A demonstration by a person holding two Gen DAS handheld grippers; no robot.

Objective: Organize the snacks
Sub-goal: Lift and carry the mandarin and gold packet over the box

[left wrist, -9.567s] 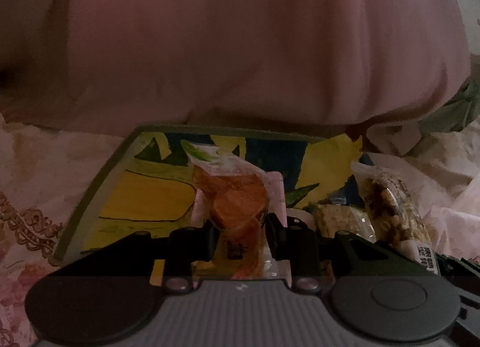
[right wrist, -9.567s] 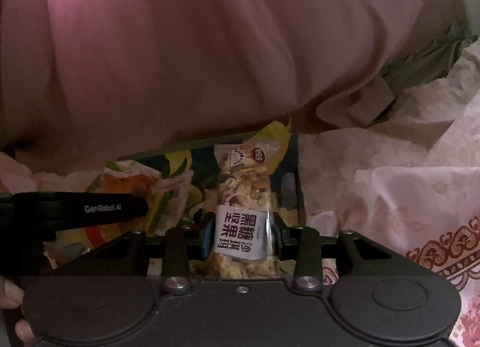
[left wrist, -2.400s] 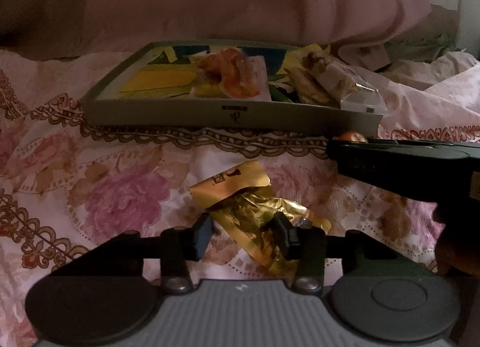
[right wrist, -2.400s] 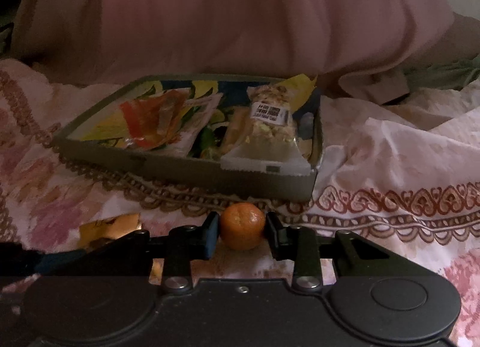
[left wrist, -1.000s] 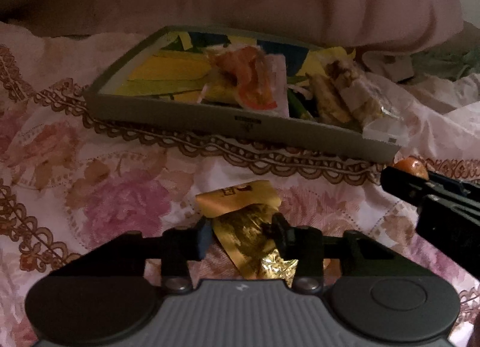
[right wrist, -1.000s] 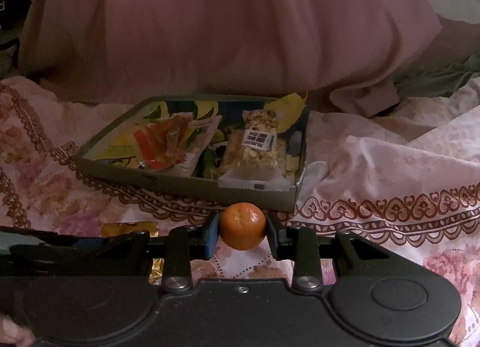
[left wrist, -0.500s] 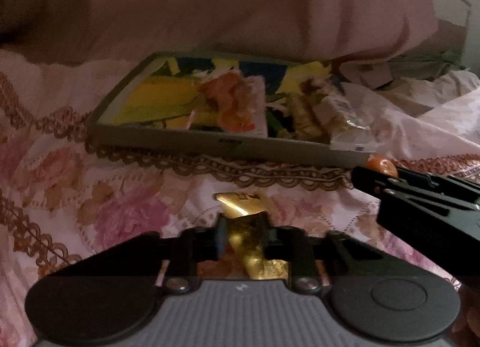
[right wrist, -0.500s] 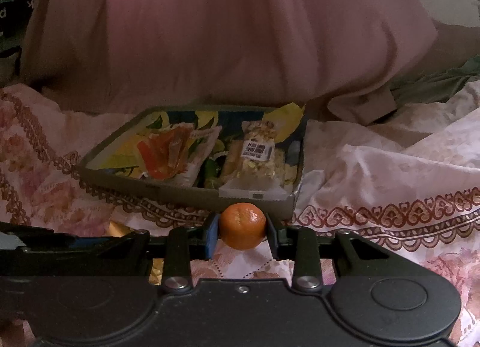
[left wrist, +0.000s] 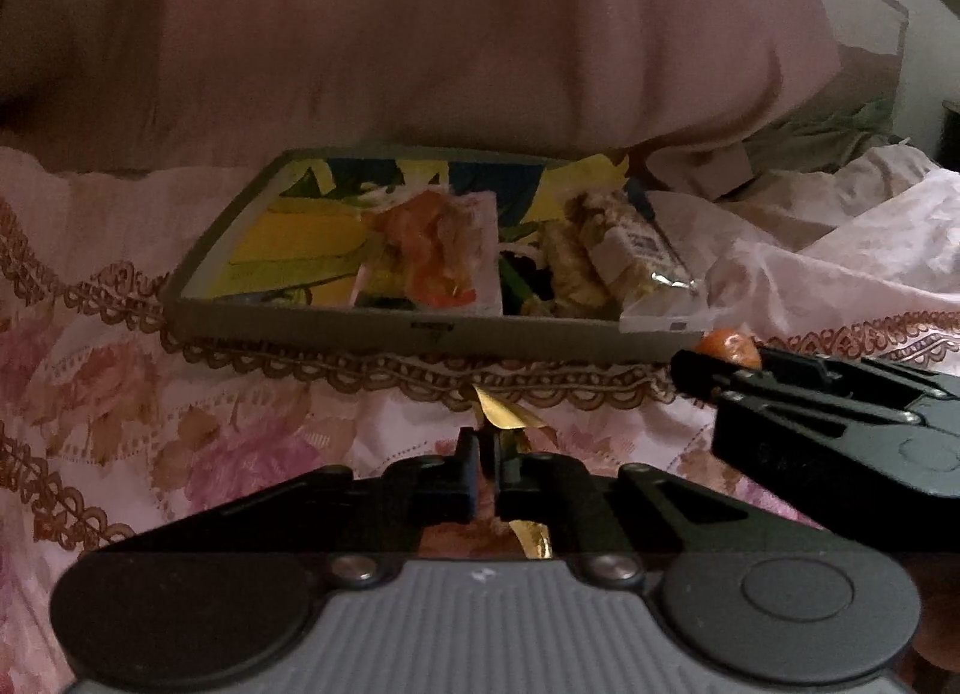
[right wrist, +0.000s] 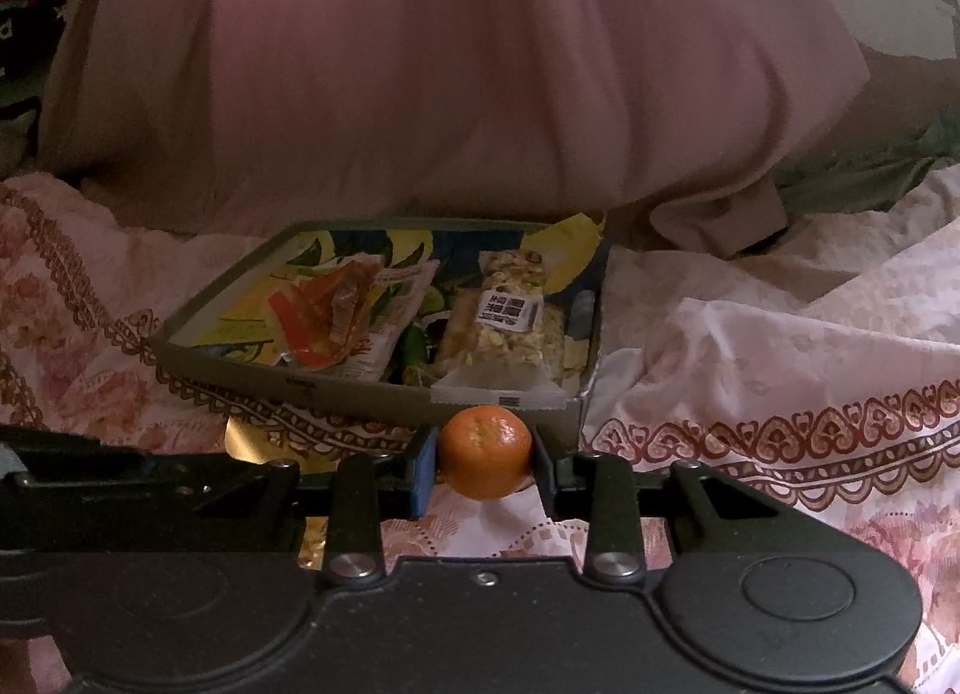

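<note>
While both loads hang short of the tray [left wrist: 336, 328], each should rise above its near wall before release | left gripper [left wrist: 487, 457] pinches gold wrapper [left wrist: 507, 418], level, tray ahead | right gripper [right wrist: 485, 463] clamps mandarin [right wrist: 485, 451], level, tray corner just beyond.
</note>
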